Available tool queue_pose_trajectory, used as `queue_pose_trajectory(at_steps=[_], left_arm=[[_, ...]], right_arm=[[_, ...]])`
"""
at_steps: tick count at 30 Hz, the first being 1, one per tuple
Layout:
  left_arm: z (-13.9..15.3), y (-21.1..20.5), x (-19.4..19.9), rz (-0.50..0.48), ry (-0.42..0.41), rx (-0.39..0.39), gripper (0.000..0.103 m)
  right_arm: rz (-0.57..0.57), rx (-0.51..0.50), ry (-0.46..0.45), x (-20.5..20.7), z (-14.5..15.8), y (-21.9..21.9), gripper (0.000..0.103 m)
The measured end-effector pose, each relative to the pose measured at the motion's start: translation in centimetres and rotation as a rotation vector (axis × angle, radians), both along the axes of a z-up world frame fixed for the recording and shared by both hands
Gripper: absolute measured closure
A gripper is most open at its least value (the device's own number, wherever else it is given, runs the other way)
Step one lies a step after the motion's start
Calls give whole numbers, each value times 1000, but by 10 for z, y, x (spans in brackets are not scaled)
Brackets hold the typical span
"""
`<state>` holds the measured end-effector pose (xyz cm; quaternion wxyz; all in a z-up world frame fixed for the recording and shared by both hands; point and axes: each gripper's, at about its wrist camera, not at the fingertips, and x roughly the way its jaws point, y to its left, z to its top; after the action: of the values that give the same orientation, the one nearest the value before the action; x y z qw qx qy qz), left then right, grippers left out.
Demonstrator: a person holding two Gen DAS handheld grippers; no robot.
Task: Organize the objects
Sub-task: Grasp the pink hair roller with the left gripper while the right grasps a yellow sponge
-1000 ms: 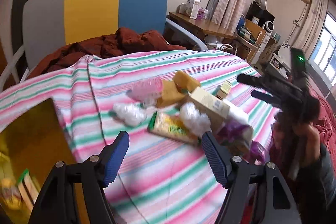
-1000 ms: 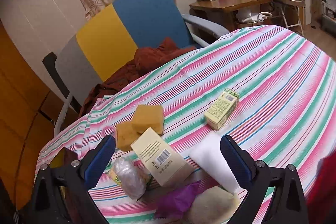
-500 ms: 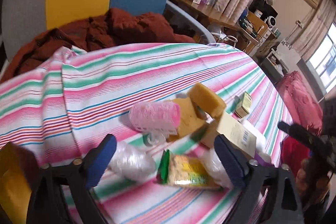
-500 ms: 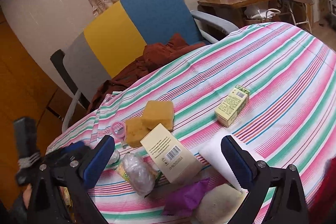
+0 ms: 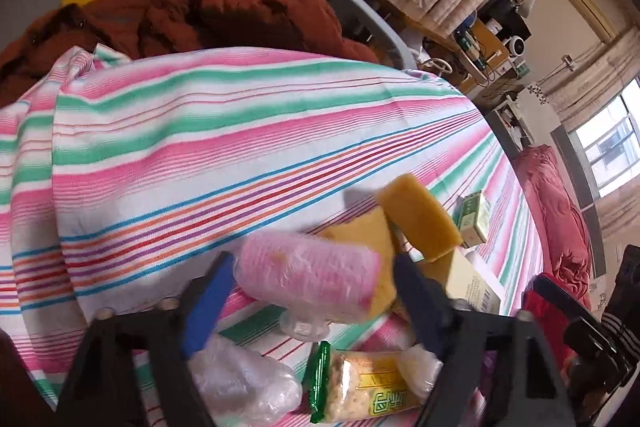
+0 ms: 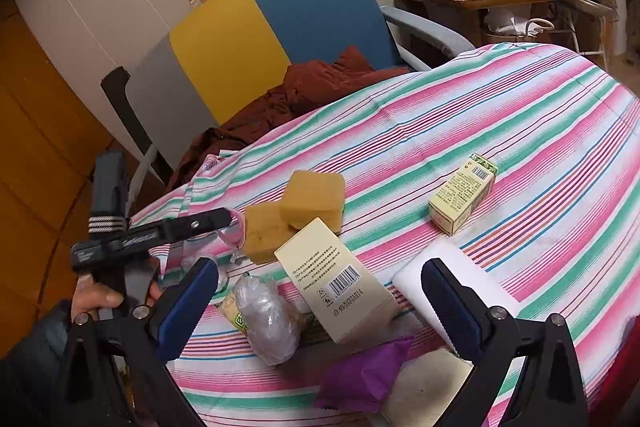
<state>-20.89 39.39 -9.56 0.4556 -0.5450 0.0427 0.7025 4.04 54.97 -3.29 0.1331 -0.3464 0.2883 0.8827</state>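
Striped cloth (image 5: pixel 240 131) covers the counter; clutter sits near its front edge. Left gripper (image 5: pixel 316 291) has just been closing its jaws around the pink roller (image 5: pixel 308 279), pads beside its ends, contact not clear. To grip well, centre the roller and avoid the yellow sponges (image 6: pixel 296 215) touching it. Right gripper (image 6: pixel 320 311) hangs wide open, empty, over the beige box (image 6: pixel 340 279). Roller's wrapping blurs its outline.
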Motion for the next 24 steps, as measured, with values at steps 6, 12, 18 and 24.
queue_pose_trajectory(at_steps=[6,12,18,24], left_arm=[[16,-13,15,-17,45,53,30],[51,-40,42,-9,64,154,30],[77,-68,88,-7,115,217,30],[89,-89,124,-2,100,287,30]], right_arm=[[-11,0,-18,-1,-2,2,1],[-19,11,-15,0,-1,1,1],[65,-108,135,6,7,1,1],[247,-359,241,-1,1,-2,0]])
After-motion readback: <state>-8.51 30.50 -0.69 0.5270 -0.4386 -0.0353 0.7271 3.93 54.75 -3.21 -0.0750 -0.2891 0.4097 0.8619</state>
